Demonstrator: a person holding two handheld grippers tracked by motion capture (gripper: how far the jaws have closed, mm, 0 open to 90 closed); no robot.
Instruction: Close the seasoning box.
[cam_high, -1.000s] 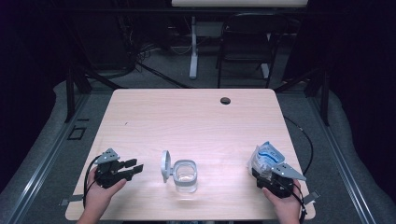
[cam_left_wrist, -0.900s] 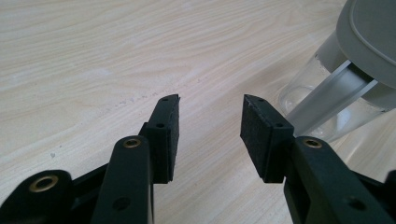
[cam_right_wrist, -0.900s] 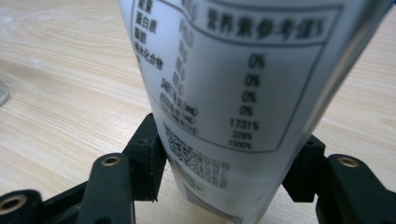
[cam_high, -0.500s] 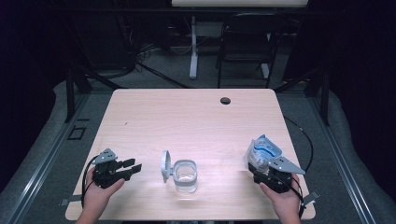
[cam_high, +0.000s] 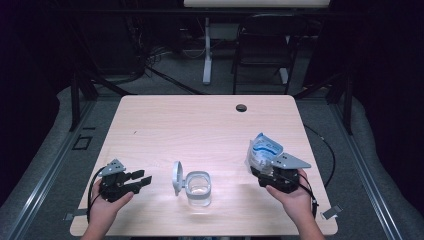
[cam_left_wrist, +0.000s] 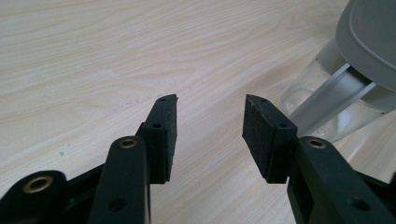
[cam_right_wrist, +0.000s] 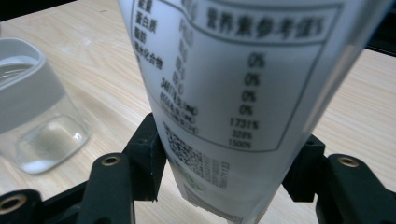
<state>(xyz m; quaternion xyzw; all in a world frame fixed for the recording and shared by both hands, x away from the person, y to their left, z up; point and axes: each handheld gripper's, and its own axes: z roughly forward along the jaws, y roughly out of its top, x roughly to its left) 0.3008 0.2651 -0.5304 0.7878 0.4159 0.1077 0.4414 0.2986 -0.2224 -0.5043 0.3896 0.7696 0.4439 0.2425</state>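
Two claws are at work over the counter (cam_high: 165, 125). The right claw (cam_high: 263, 167) grips a white-and-blue pouch (cam_high: 263, 150), lifted clear of the counter to the right of the glass jar (cam_high: 198, 188). The jar stands at the front middle with its lid (cam_high: 177, 177) flipped open. The left claw (cam_high: 141, 180) has just been opening, with nothing between its pads, beside the lid. Judging from this, the opening looks done; bringing the pouch over and pouring remain.
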